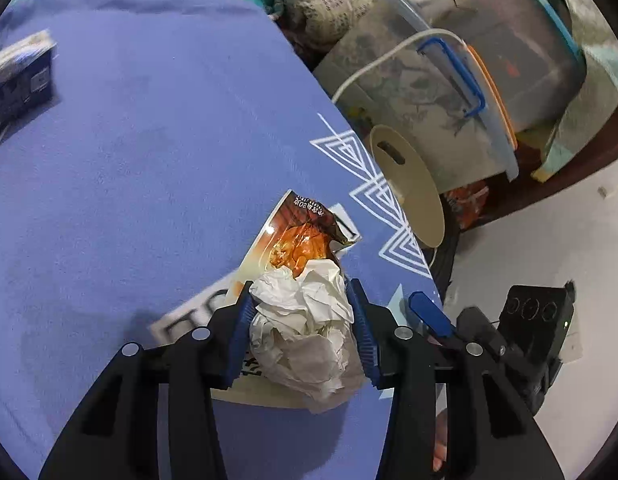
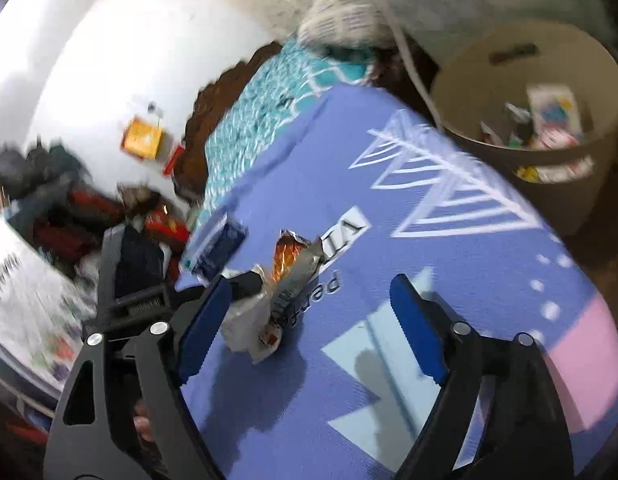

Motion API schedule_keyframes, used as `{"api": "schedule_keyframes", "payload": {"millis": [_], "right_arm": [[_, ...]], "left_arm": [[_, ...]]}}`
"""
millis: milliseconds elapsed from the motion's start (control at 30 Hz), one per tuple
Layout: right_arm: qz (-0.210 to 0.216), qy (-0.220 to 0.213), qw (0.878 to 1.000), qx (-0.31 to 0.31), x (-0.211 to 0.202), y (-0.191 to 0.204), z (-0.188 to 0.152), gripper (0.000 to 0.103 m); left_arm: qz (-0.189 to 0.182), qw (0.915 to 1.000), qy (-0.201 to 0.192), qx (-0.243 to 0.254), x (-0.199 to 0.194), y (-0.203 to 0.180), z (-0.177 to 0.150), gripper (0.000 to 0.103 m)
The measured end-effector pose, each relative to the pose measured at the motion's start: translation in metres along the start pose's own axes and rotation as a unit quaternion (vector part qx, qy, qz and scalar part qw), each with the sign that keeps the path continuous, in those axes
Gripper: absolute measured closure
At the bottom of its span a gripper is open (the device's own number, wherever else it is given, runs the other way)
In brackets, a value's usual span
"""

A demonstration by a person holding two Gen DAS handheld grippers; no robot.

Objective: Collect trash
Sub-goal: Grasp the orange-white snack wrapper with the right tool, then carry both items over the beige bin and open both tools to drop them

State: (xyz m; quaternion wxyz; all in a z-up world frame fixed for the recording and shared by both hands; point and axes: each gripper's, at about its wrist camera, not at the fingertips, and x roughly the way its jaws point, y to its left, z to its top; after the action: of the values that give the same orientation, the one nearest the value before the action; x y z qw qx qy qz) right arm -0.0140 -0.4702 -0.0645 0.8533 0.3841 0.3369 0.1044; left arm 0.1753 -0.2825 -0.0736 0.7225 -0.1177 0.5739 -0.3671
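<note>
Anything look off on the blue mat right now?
Left gripper holds only the crumpled white paper. The torn snack wrapper still lies on the blue mat, and so does a dark blue box.

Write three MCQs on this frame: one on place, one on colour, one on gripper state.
1. Where is the beige bin?
A. on the mat
B. off the mat's edge, on the floor
C. in a gripper

2. What colour is the mat?
A. red
B. purple-blue
C. black

3. What is the left gripper doing?
A. gripping crumpled white paper
B. empty and wide open
C. holding the blue box

Answers:
1 B, it stands past the mat's patterned edge.
2 B, purple-blue in both views.
3 A, the crumpled white paper sits pressed between its blue pads, over an orange wrapper.
</note>
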Motion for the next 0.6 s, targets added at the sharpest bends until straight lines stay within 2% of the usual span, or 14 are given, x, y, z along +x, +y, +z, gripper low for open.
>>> {"api": "schedule_keyframes", "payload": {"millis": [67,100,167,233,267,400,433,500,533,600], "right_arm": [[0.008,0.03,0.999,-0.018,0.018,0.012,-0.003,0.04],[0.011,0.046,0.999,-0.023,0.028,0.017,-0.003,0.042],[0.012,0.07,0.997,-0.034,0.049,0.025,-0.006,0.047],[0.011,0.083,0.995,-0.049,0.062,0.031,-0.005,0.048],[0.013,0.089,0.994,-0.055,0.069,0.037,-0.004,0.048],[-0.001,0.112,0.99,-0.08,0.092,0.053,-0.007,0.049],[-0.005,0.12,0.989,-0.082,0.098,0.054,-0.008,0.053],[-0.005,0.139,0.987,-0.084,0.111,0.055,-0.012,0.068],[0.0,0.152,0.984,-0.089,0.117,0.056,-0.017,0.081],[0.006,0.163,0.981,-0.102,0.126,0.062,-0.022,0.085]], "left_arm": [[-0.015,0.9996,-0.003,-0.024,-0.011,0.015,-0.002,0.06],[-0.027,0.9989,-0.004,-0.039,-0.019,0.025,-0.004,0.06],[-0.075,0.9949,-0.006,-0.068,-0.031,0.042,-0.009,0.06],[-0.133,0.986,-0.011,-0.099,-0.046,0.059,-0.016,0.06],[-0.142,0.9845,-0.02,-0.101,-0.053,0.063,-0.018,0.06],[-0.105,0.9907,-0.037,-0.079,-0.068,0.067,-0.024,0.06],[-0.093,0.9922,-0.036,-0.076,-0.068,0.068,-0.025,0.06],[-0.049,0.9962,-0.023,-0.069,-0.059,0.069,-0.027,0.06],[-0.049,0.9962,-0.027,-0.067,-0.056,0.069,-0.029,0.06],[-0.052,0.9958,-0.028,-0.069,-0.054,0.069,-0.027,0.06]]}}
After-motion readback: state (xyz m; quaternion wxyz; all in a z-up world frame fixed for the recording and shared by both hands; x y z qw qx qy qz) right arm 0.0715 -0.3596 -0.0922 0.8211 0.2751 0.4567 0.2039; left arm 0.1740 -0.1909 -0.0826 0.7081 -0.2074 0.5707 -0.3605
